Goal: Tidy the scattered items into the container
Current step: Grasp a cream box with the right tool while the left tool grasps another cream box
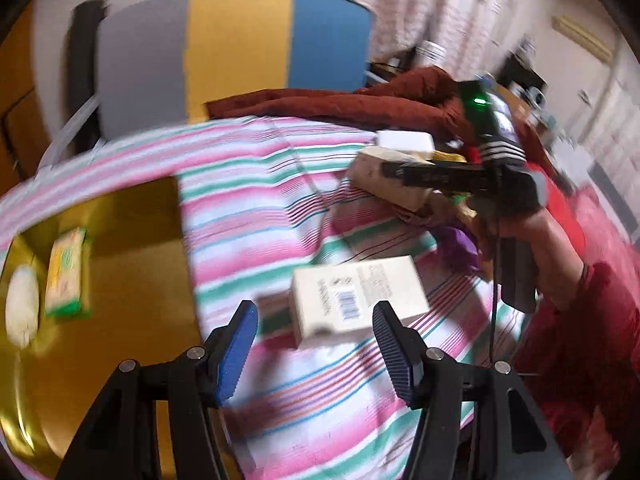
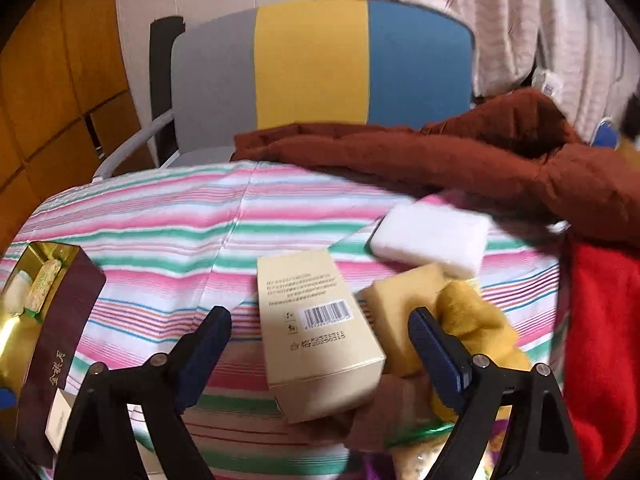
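Hovering released, the right gripper [image 2: 320,356] is set over the cream box [image 2: 320,332], lying on the desk [image 2: 168,216] beside the gold container [image 2: 16,344]. The left gripper [image 1: 316,340], also released, nears it; a collision is risked.

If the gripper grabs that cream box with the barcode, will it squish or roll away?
The cream box looks like thin printed carton, so a hard squeeze would probably dent it. Flat sides mean it should slide, not roll. It lies tilted across a tan box, so a nudge might tip it onto the striped cloth.
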